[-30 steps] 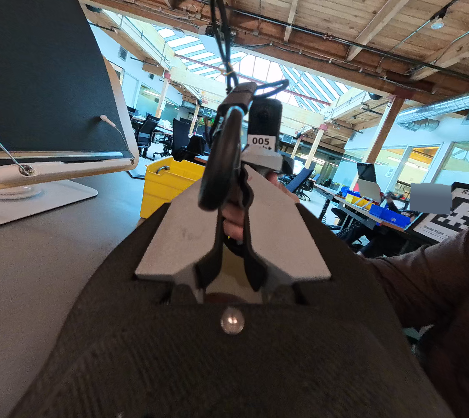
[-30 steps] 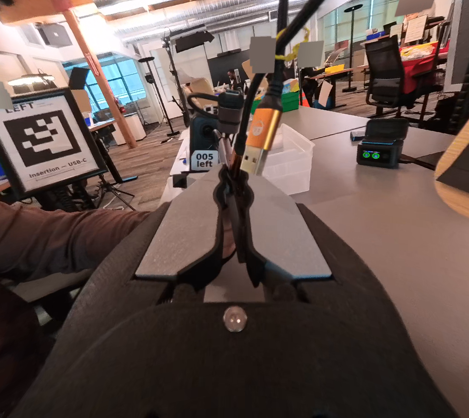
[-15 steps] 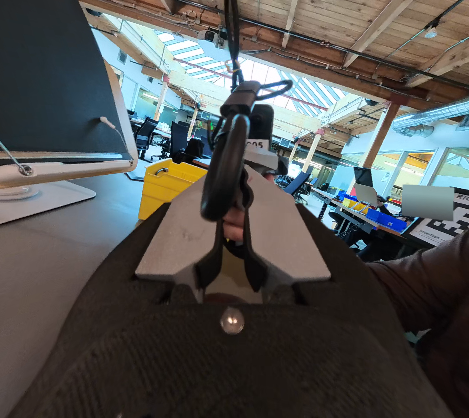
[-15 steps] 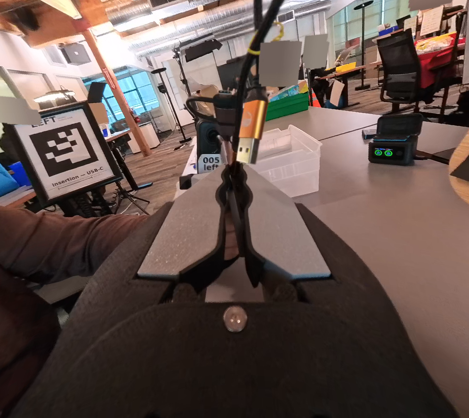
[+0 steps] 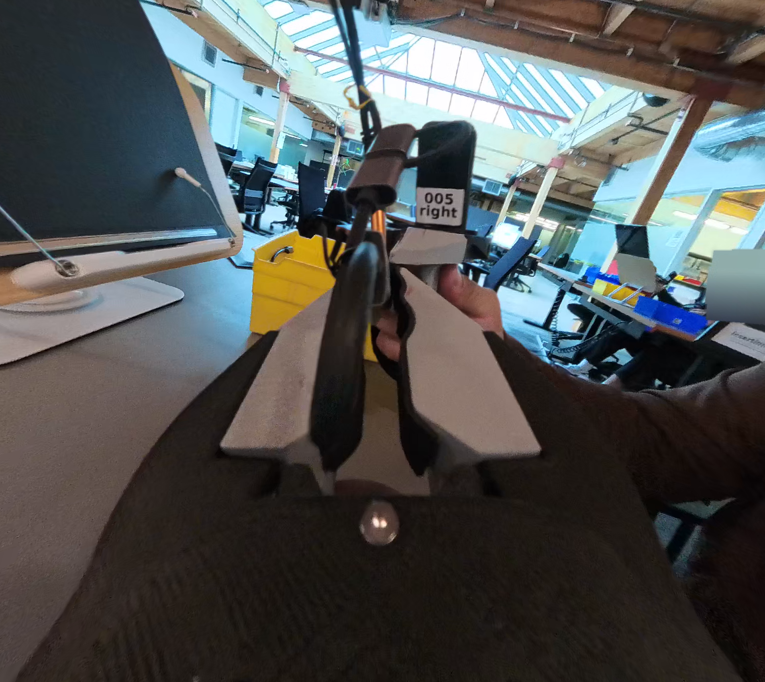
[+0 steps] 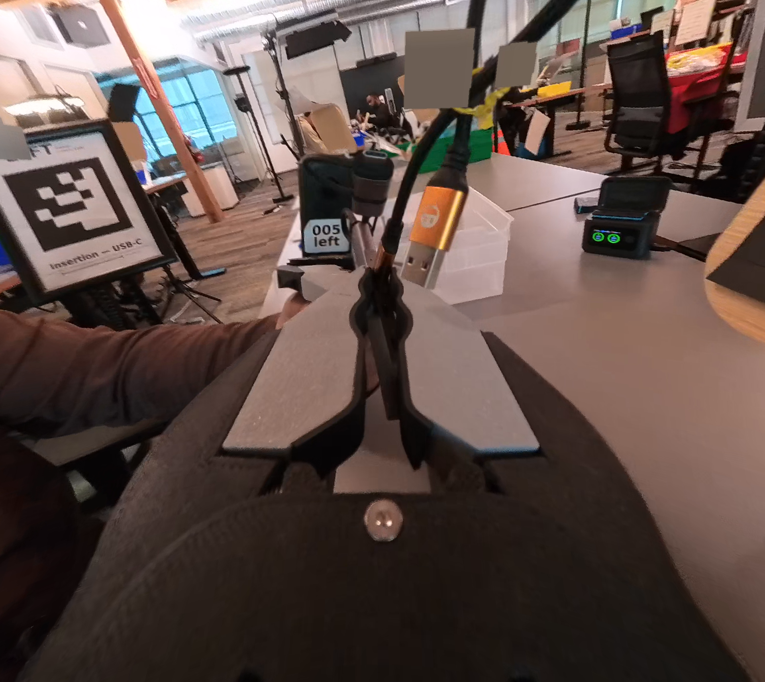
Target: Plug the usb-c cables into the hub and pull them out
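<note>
My left gripper (image 5: pixel 368 289) is shut on the black hub (image 5: pixel 345 351), seen edge-on between its fingers. The hub's short lead loops up to a grey-brown plug (image 5: pixel 381 161). My right gripper (image 6: pixel 381 283) faces the left gripper (image 6: pixel 323 244) at close range and is shut on a black USB-C cable (image 6: pixel 407 186) just behind its orange-collared plug (image 6: pixel 383 260). The plug's tip is hidden, so I cannot tell whether it sits in the hub. The cable's other end, an orange USB-A plug (image 6: pixel 434 231), dangles beside it. The right gripper also shows in the left wrist view (image 5: pixel 430 256).
A monitor (image 5: pixel 82 82) stands on the grey table (image 6: pixel 621 393) at the left, with a yellow bin (image 5: pixel 285 281) behind. A clear plastic box (image 6: pixel 480 256), a black case with green lights (image 6: pixel 621 223) and a framed marker sign (image 6: pixel 74 207) are nearby. A brown sleeve (image 6: pixel 103 364) crosses at left.
Both grippers have tilted while staying shut. The right gripper has shifted right in the left wrist view, and the dangling orange USB-A plug has swung to the right.
</note>
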`<action>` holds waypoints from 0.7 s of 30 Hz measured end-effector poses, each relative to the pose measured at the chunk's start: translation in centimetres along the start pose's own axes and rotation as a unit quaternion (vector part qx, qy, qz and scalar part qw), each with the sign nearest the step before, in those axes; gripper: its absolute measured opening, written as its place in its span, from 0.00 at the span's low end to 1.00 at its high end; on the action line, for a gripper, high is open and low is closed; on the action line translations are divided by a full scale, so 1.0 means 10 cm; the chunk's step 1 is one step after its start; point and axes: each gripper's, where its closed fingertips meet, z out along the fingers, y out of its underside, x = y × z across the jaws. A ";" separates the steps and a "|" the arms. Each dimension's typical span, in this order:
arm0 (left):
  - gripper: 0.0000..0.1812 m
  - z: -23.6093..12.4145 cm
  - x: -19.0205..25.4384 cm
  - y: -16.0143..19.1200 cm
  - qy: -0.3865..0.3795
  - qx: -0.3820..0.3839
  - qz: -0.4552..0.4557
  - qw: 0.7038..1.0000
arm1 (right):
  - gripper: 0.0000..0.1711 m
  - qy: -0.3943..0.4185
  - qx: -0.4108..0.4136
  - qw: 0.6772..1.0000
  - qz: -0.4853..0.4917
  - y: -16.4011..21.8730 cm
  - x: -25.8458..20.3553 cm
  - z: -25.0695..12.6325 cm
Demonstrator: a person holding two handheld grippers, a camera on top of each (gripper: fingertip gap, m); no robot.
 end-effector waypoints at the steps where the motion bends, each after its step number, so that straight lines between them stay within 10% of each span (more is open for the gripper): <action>1: 0.05 -0.01 0.01 -0.01 0.004 0.004 -0.006 1.000 | 0.03 -0.007 0.006 1.000 0.009 -0.01 -0.01 0.01; 21: 0.04 -0.01 -0.01 -0.10 -0.018 0.054 -0.021 0.998 | 0.01 0.016 0.058 0.998 0.017 -0.09 0.02 0.06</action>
